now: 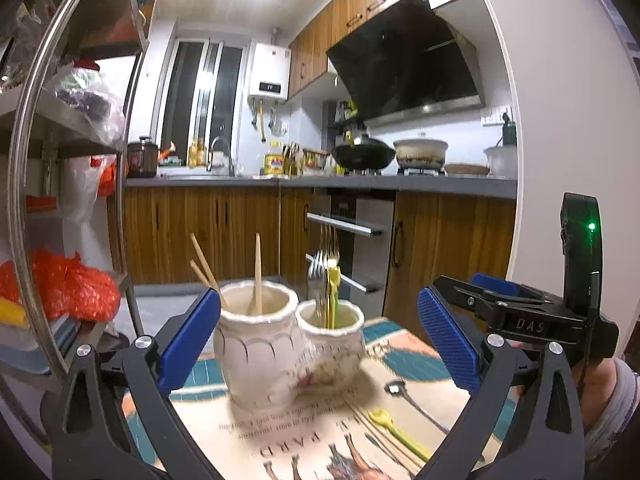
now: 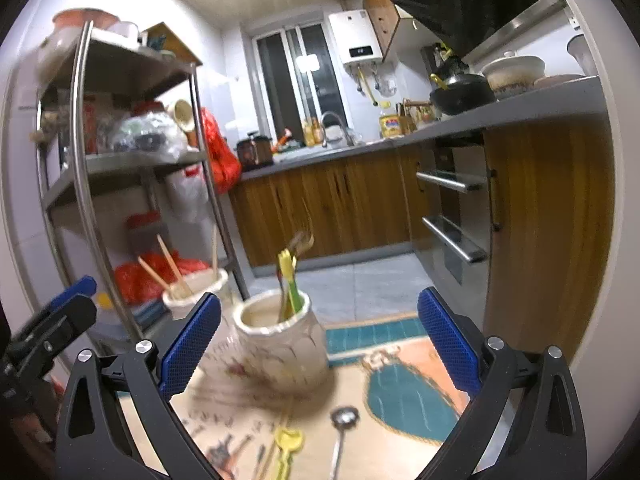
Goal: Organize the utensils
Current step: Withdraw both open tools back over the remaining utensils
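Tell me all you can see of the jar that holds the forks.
The fork jar is a cream ceramic pot with a scalloped rim and a faint floral print, blurred. It stands upright on the printed mat, right beside the chopstick jar. Yellow-green and metal forks stick up from it. Neither gripper touches it.

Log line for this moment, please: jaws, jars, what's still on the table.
left gripper open, empty | right gripper open, empty | chopsticks in left jar | forks in right jar | yellow fork, spoon on table
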`<action>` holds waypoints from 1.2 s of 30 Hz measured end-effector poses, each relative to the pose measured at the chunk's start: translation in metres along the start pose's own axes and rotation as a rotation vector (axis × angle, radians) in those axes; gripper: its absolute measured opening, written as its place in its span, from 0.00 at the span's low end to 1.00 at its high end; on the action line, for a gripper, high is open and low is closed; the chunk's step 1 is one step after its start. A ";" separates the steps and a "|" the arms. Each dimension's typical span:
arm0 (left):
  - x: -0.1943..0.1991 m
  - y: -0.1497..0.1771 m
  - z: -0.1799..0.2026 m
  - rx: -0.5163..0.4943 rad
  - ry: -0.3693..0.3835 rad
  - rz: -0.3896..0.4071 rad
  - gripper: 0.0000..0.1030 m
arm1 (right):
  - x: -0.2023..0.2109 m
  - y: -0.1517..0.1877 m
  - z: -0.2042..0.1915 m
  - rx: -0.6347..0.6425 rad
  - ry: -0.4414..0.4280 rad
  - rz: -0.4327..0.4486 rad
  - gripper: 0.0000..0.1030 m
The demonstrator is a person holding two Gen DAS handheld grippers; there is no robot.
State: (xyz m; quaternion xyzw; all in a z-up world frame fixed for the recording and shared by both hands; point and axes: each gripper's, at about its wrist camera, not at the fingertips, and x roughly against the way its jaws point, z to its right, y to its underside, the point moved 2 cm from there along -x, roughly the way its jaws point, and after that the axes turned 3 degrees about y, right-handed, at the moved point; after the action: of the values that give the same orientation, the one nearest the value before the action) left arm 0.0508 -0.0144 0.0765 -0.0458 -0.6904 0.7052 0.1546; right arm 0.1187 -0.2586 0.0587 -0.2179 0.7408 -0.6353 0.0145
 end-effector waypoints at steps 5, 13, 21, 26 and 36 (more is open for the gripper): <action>0.000 0.017 0.005 0.001 -0.017 -0.085 0.95 | 0.003 0.016 0.005 0.029 0.019 -0.049 0.95; -0.011 0.046 0.006 0.050 -0.052 -0.222 0.94 | 0.002 0.043 0.013 0.063 0.071 -0.145 0.95; -0.038 0.080 0.017 0.052 -0.061 -0.427 0.94 | -0.010 0.055 0.021 0.092 0.109 -0.240 0.95; -0.049 0.098 0.027 0.019 -0.066 -0.529 0.94 | -0.019 0.062 0.030 0.081 0.116 -0.308 0.95; -0.059 0.113 0.050 -0.024 -0.031 -0.638 0.69 | -0.027 0.068 0.029 0.089 0.112 -0.372 0.95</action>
State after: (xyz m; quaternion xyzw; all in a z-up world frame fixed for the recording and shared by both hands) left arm 0.0752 -0.0789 -0.0419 0.1820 -0.6804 0.6138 0.3568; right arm 0.1312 -0.2696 -0.0178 -0.3145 0.6585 -0.6703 -0.1347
